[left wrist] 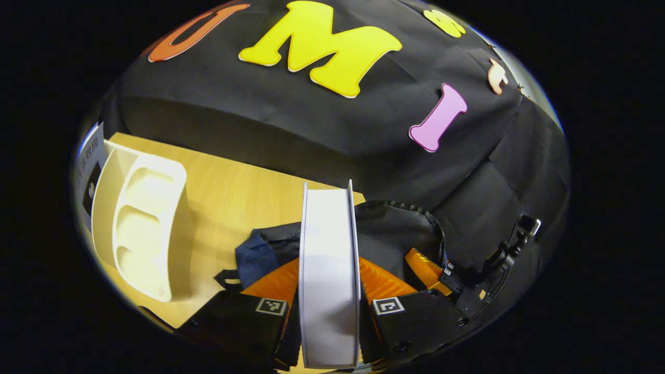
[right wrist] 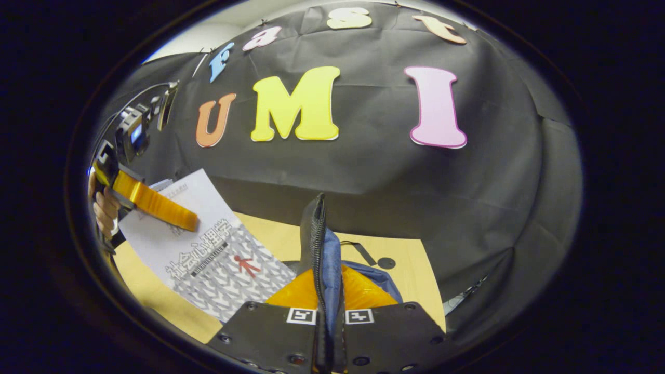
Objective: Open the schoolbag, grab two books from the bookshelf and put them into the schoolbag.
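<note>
The left gripper (left wrist: 329, 291) has a white book (left wrist: 328, 270) clamped edge-on between its jaws, page block facing the camera, held up above the schoolbag (left wrist: 395, 234), whose dark fabric lies on the wooden table (left wrist: 234, 197). Off to that view's left stands the cream bookshelf (left wrist: 140, 228), with another book (left wrist: 89, 166) tucked at its far side. In the right gripper view, the right gripper (right wrist: 329, 306) is pinching the schoolbag's zippered edge (right wrist: 314, 234), jaws pressed together on the fabric and lifting it upright, blue lining showing just beside it. The same view catches the left gripper farther off at the left, a hand (right wrist: 104, 208) behind it, one finger (right wrist: 153, 201) lying across the book's patterned grey-and-white cover, which is tilted over the table just beside the raised bag edge.
</note>
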